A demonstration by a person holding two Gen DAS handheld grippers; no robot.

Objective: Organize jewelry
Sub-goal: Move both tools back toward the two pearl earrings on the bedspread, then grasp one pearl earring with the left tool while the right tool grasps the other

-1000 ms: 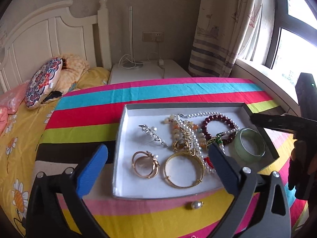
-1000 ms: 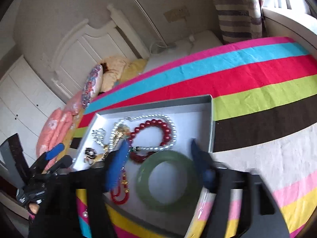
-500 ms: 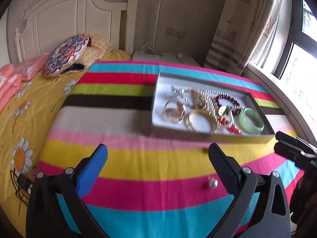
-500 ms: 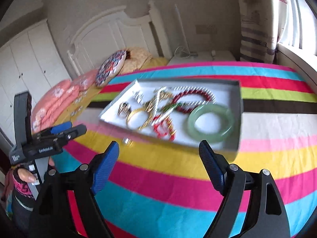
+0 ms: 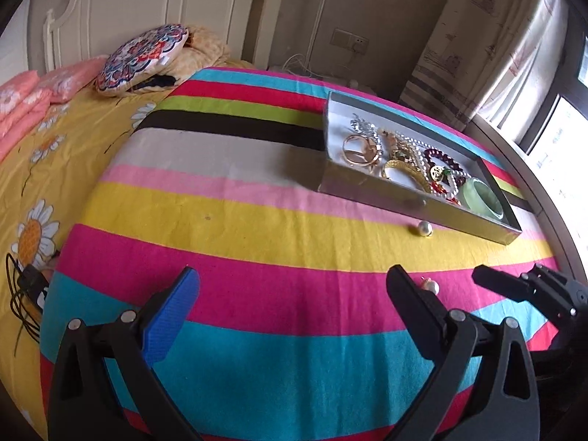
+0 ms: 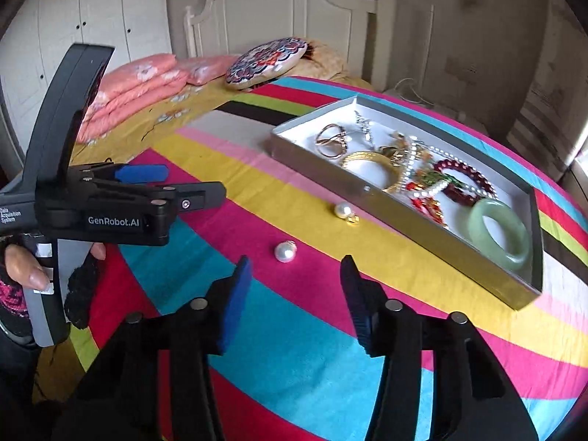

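A grey tray (image 6: 367, 191) on the striped bedspread holds gold bangles, bead strings and a green jade bangle (image 6: 512, 257). Two loose pearls lie on the cloth in front of it. One pearl (image 6: 285, 251) rests just ahead of my right gripper (image 6: 296, 279), whose jaws are closing with nothing between them. The other pearl (image 6: 343, 210), with a gold fitting, lies close to the tray wall. My left gripper (image 5: 292, 290) stands open over the pink and blue stripes, empty. The near pearl (image 5: 431, 286) sits beside its right finger, the far pearl (image 5: 425, 228) by the tray (image 5: 404, 205).
A round patterned cushion (image 5: 143, 58) and folded pink bedding (image 6: 139, 84) lie towards the white headboard. The yellow daisy sheet (image 5: 36, 169) lies left of the spread. A curtain and window (image 5: 551, 110) stand at the right. A hand holds the left gripper (image 6: 191, 183).
Both grippers have drawn back from the tray, which now lies farther off, and both views have rolled. The right jaws stand narrower than before. A second pearl has come into view.
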